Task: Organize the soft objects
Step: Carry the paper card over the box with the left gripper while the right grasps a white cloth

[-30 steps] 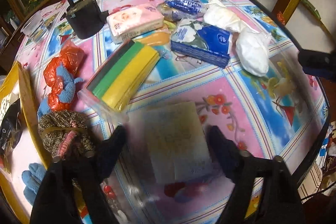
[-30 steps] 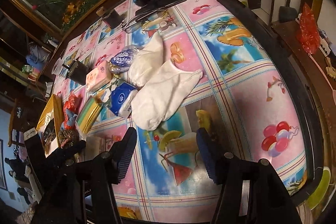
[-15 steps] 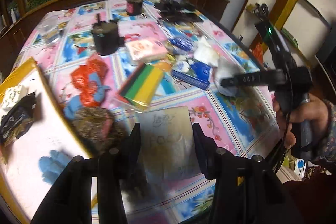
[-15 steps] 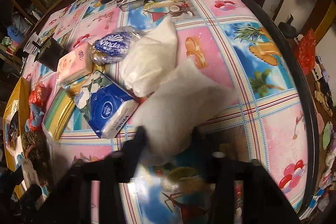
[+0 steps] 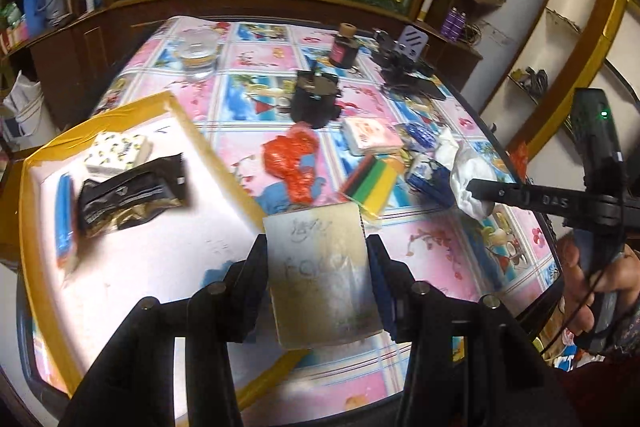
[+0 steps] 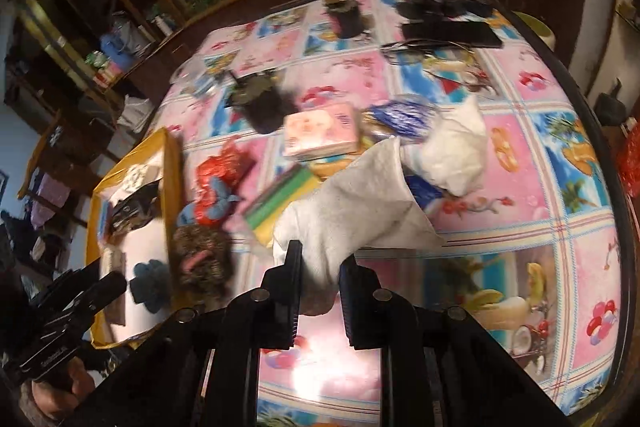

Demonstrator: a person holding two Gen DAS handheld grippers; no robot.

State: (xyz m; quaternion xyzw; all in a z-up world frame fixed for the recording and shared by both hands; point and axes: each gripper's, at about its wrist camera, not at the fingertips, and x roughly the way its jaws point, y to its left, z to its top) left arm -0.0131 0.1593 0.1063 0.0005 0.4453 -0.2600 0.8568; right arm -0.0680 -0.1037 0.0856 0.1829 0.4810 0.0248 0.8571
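Blur smears tray (image 5: 30, 163) contents – sponge (image 5: 320, 267) hides table (image 5: 460, 259) behind.

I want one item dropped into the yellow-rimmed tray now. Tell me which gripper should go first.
Left. The left gripper holds the pale sponge block right over the tray edge. The right gripper holds the white cloth above the tablecloth, farther from the tray.

Warm, dim indoor light, with white glare on the tablecloth (image 6: 320, 379) near the right wrist camera. Both fisheye views bend and darken at the edges. Motion blur smears the right view's left side, perhaps hiding detail.
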